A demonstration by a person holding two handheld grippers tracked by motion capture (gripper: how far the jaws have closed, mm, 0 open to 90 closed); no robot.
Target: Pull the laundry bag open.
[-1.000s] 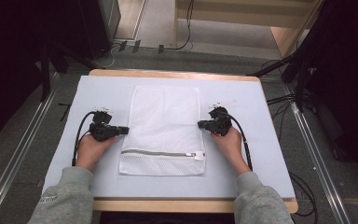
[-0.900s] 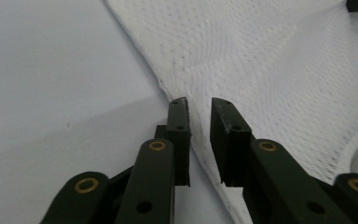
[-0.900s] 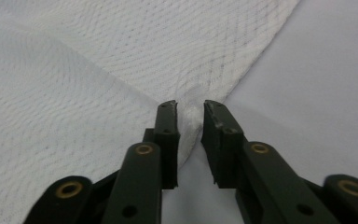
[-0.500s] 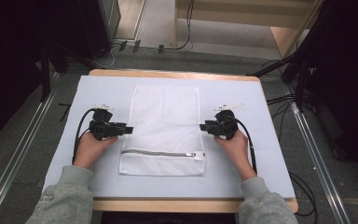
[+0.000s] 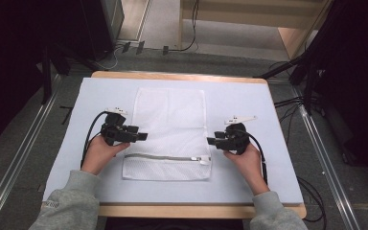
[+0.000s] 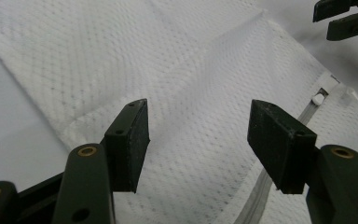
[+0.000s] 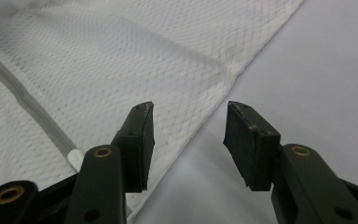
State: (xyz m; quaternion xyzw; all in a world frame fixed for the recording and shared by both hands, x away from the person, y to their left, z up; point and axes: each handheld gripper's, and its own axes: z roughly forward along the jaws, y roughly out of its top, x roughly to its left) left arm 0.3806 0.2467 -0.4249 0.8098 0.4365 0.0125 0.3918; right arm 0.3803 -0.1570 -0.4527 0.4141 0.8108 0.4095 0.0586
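Pale blue mat is covering the wooden table; white mesh laundry bag is lying flat at centre. Left gripper at nine o'clock, right gripper at three, jaws just opening, grasping nothing.

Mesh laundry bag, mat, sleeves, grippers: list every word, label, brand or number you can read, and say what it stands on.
No text can be read.
Left sleeve cuff: a small dark mark, too small and blurred to read.
Mesh laundry bag: no lettering to be seen; its zipper carries none either.
Left gripper and right gripper: plain black pads, no markings.
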